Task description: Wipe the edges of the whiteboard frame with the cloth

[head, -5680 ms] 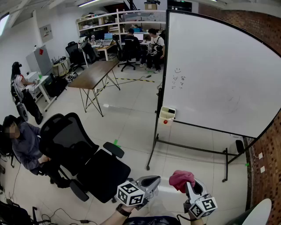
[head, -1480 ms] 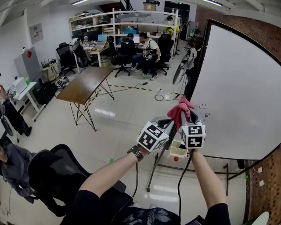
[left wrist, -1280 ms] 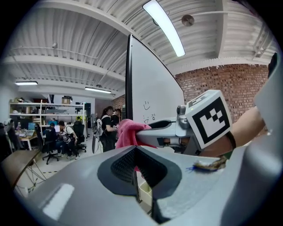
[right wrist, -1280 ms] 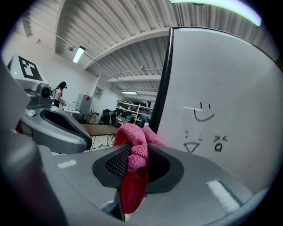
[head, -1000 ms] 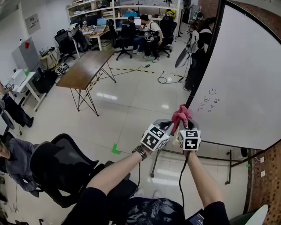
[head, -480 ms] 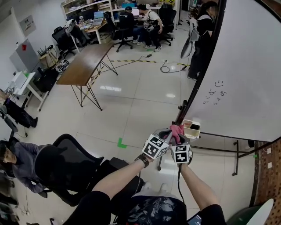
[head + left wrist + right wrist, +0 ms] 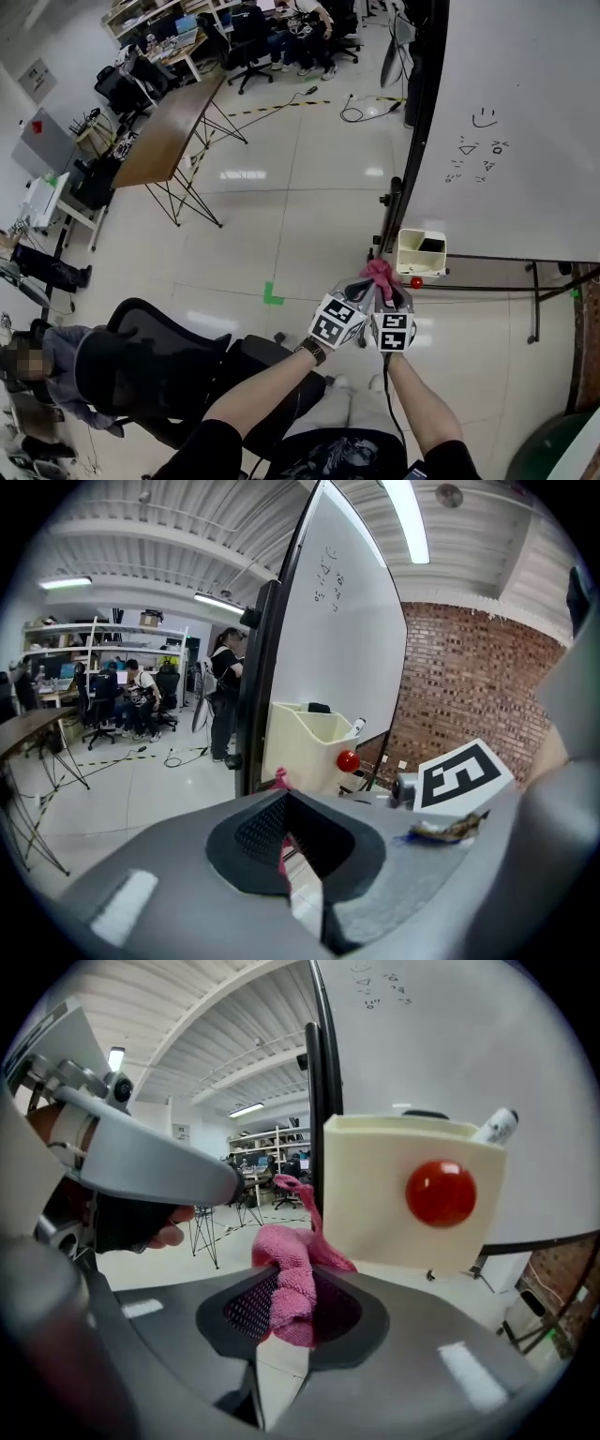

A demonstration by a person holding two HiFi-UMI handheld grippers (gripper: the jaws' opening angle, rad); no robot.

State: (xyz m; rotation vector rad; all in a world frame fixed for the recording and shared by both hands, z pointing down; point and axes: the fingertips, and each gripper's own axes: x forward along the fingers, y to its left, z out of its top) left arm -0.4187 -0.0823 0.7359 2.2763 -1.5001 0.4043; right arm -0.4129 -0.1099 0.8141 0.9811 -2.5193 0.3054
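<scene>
Wiping pass in hand, we judge: right gripper (image 7: 281,1321) clamped on pink cloth (image 7: 287,1274), its tuft just ahead of the jaws by the black edge of the whiteboard frame (image 7: 314,1101), left gripper (image 7: 289,846) closed and empty alongside; next needs cloth pressed along that edge.

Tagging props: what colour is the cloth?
The cloth is pink; clearest in the right gripper view.

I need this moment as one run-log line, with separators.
right tool: shut on pink cloth | left tool: shut | cloth by whiteboard frame near cream tray | contact: unclear
</scene>
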